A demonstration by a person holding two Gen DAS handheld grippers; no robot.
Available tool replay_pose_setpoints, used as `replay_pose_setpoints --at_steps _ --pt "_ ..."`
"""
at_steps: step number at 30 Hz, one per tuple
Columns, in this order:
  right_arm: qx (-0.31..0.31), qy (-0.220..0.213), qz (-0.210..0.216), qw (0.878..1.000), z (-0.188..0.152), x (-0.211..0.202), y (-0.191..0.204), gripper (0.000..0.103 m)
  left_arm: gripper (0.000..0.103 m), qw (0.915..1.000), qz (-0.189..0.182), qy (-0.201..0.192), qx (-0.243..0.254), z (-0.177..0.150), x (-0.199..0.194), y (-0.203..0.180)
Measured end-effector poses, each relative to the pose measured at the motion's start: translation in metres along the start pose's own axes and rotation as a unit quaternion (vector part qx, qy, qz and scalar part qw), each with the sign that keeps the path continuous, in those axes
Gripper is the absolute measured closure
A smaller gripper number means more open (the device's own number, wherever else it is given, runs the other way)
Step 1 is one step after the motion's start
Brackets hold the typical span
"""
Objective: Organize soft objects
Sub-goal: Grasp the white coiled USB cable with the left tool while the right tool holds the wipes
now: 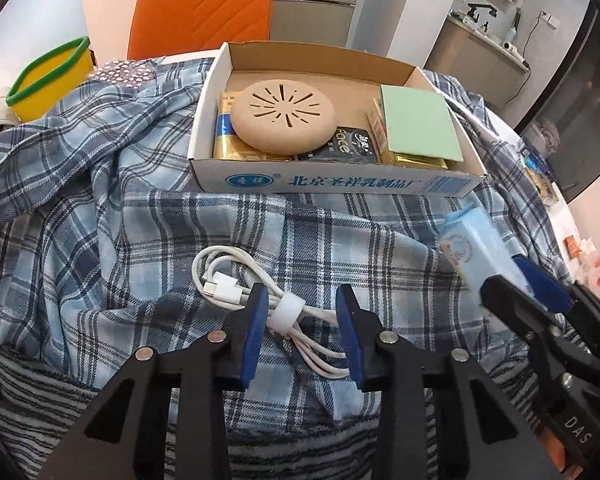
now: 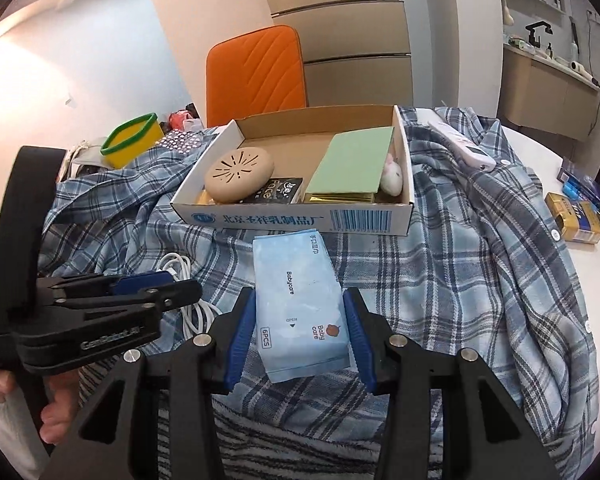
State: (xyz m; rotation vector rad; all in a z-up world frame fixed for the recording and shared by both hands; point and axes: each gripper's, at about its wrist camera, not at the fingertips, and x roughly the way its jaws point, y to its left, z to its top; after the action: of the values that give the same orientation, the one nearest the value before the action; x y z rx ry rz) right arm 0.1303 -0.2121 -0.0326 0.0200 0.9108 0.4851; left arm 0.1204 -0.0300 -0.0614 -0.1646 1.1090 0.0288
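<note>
Right tongs (image 2: 300,336) closed against both long sides of a pale blue soft pack of wipes (image 2: 300,304), held just above the blue plaid flannel shirt (image 2: 460,280) spread over the surface, pack's far end close to the front wall of the open white cardboard box (image 2: 292,220). Left tongs (image 1: 302,332) parted, gripping nothing, straddling a coiled white charging cable with a white strap (image 1: 256,292) lying on the shirt.

Step in hand, by judgement: carrying the pack to the box. Next move likely calls for lifting over the front wall and finding a gap, since a round tan slotted disc (image 2: 238,176), a pale green flat card (image 2: 352,160) and a black "Face" packet (image 2: 276,192) already crowd the floor.

Readable on the pack: "Babycare", "Baby care", "OPEN", "6PCS". On the box front: a round blue logo, blue Chinese print and a barcode.
</note>
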Motion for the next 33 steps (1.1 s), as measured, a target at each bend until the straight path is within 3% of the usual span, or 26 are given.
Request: replay_pose_setpoints --at_steps 14,29,33 --pt "-0.009 0.004 -0.014 1.000 -0.001 0.001 0.001 0.056 0.069 0.9991 0.040 0.010 -0.009 0.000 0.002 0.006" --pt "-0.007 0.000 -0.019 1.000 -0.001 -0.001 -0.001 0.056 0.068 0.9968 0.036 0.041 -0.059 0.000 -0.001 0.010" --pt "-0.006 -0.001 -0.018 1.000 0.000 -0.002 -0.002 0.056 0.064 0.9944 0.022 0.055 -0.088 -0.004 0.000 0.015"
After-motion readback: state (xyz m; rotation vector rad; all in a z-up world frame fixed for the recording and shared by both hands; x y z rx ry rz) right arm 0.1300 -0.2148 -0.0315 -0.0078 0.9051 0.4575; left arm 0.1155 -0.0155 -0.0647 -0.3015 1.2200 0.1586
